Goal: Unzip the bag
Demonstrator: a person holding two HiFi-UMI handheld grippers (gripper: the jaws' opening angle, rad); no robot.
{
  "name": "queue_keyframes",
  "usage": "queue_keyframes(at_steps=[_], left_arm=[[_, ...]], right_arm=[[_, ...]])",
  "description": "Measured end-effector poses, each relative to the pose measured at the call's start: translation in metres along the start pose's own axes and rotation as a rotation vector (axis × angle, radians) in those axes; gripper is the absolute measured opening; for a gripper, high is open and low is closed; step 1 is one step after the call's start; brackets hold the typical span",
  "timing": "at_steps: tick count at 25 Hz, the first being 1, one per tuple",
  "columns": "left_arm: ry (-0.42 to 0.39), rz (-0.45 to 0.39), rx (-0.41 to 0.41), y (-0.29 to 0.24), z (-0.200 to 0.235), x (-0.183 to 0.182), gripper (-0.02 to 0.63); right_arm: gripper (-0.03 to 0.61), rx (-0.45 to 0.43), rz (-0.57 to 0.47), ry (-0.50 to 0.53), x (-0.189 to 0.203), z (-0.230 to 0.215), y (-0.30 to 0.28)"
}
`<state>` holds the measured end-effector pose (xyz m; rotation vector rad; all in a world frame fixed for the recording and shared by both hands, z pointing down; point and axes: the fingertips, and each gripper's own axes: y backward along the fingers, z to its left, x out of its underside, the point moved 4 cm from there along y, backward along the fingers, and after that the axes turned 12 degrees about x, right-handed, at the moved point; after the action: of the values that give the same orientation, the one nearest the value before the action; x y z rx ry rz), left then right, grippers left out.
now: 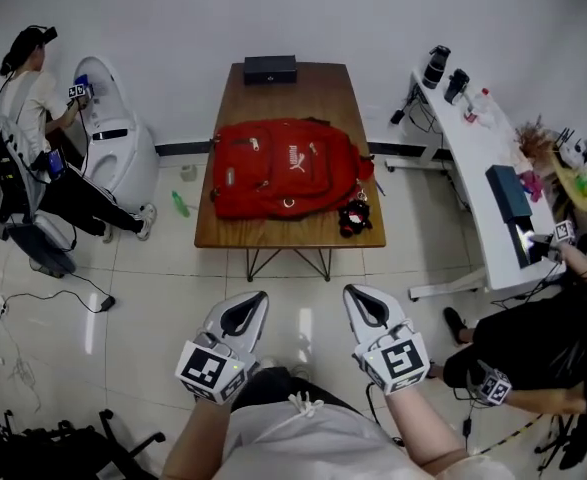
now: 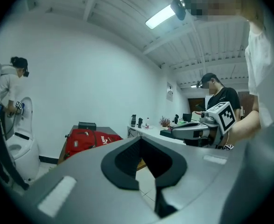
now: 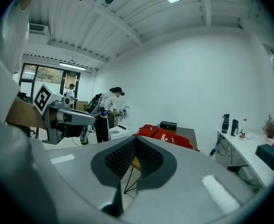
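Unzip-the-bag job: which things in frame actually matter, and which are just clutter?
For the job:
- red backpack, lying on the wooden table
- left gripper and right gripper, both shut, empty, short of the table

Lying about:
- black box at the table's far end
- green bottle on the floor
- white desk at the right

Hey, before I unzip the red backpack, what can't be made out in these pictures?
On the red backpack, zip pulls and whether any zip is open: too small in the head view.
Its lower part: covered by the left tool in the left gripper view, by the right tool in the right gripper view.
A small dark thing at the front right edge of the table: too small to identify, head view.
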<state>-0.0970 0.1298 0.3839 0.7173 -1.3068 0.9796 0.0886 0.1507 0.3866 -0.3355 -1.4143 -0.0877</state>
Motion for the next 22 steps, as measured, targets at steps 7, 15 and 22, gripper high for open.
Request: queue_keyframes(at_steps=[7,15,22], left_arm=[[-0.079,-0.004,0.05,0.033,-0.014,-0.01,0.006],[-0.064,-0.024,0.045,0.057,-0.003,-0.008,0.006],[-0.075,-0.042,0.072,0.062,-0.004,-0.015,0.006]], right_arm=[[0.008,-0.026,0.009,-0.048,-0.008,0.035,0.012],[0.008,-0.053,0.008,0.004,-0.014,0.07,0.007],[0.007,-0.035,0.036,-0.004,-0.024,0.075,0.007]])
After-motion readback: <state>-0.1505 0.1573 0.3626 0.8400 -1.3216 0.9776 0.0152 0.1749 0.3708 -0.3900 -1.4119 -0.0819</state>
